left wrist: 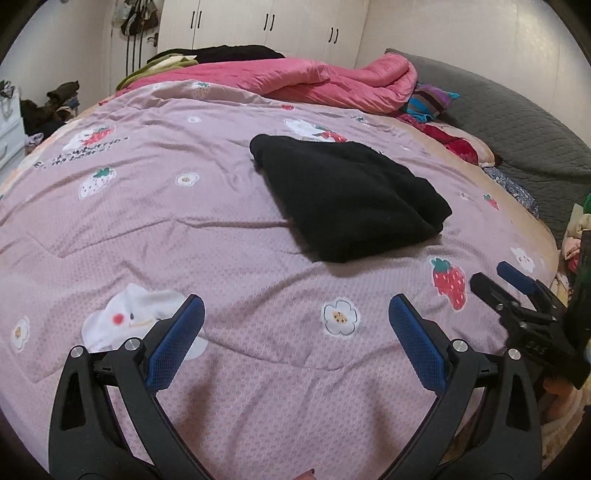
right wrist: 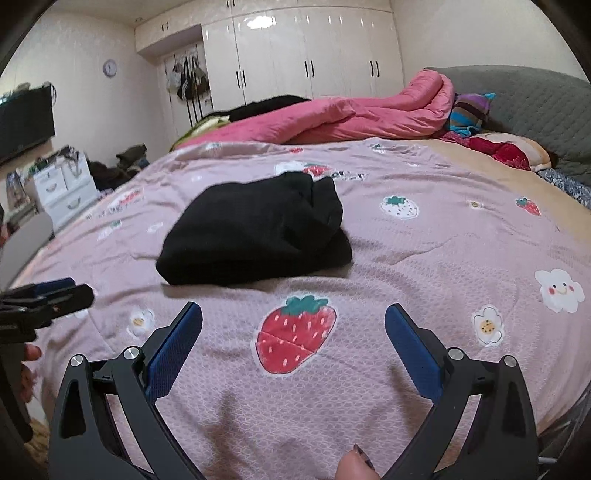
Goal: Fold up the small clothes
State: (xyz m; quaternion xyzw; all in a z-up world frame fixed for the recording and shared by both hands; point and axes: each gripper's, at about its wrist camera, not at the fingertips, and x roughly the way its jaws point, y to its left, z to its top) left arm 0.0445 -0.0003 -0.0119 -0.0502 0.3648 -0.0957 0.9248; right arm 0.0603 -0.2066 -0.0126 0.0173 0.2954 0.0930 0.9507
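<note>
Lying folded on the bedspread (left wrist: 221,229), one black garment (left wrist: 347,199) (untouched) faces two spread, empty claws: left claw (left wrist: 295,310), right claw (right wrist: 293,314).

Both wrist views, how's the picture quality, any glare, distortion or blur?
Left wrist view: strong fisheye bulge curves the bed, corners vignetted black, black garment sharp but without detail. Right wrist view: same bulge, ceiling-light glare on the wardrobe, soft shadow beneath the garment.
</note>
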